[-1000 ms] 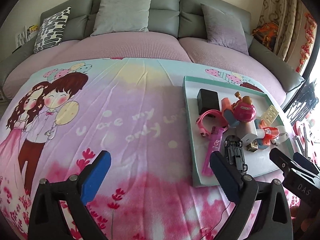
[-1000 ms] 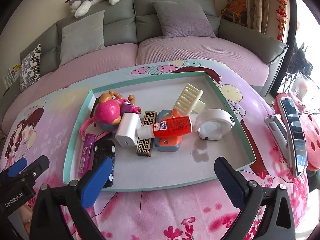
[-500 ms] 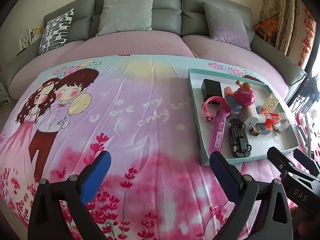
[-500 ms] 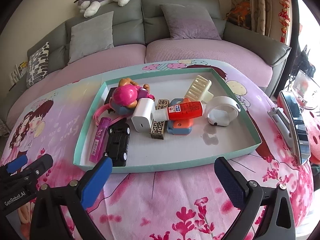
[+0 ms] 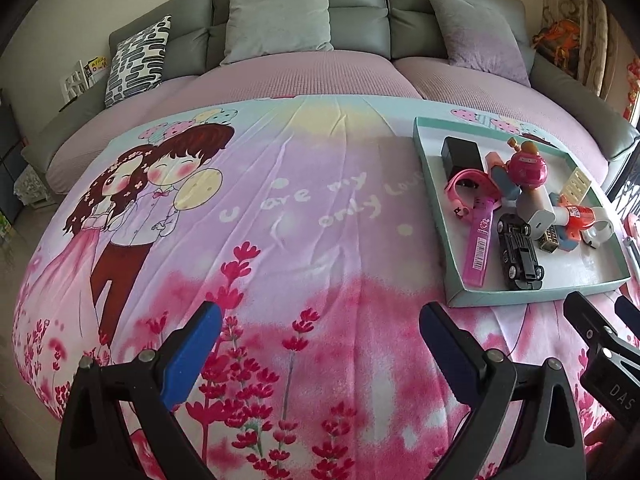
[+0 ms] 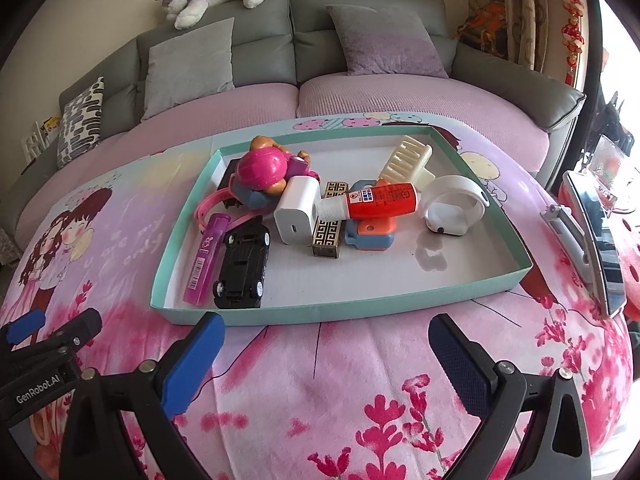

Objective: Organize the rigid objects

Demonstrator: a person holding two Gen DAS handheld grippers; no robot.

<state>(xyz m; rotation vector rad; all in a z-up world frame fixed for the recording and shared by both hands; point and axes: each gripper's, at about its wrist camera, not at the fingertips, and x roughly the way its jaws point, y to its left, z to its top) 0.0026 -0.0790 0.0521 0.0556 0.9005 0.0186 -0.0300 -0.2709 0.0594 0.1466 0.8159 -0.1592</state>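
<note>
- Left wrist view: our left gripper (image 5: 320, 346), black with blue pads, hangs over the pink cartoon-print cloth (image 5: 280, 216), jaws spread wide, nothing between them.
- The shallow teal-rimmed cardboard tray (image 5: 434, 204) lies off to the right. In it we see a black toy car (image 5: 520, 252) just beside a purple rectangular lead case (image 5: 478, 246).
- Right wrist view: our right gripper (image 6: 326, 354) sits just short of the tray's (image 6: 360, 308) near rim, jaws parted and empty.
- Tray contents piled at centre: white charger block (image 6: 296, 210), red-orange glue bottle (image 6: 380, 200) lying across a gold-patterned box (image 6: 330, 228), round pink toy figure (image 6: 264, 170), cream comb (image 6: 408, 158), white band-shaped holder (image 6: 454, 204).
- Grey sofa (image 6: 360, 28) behind.
</note>
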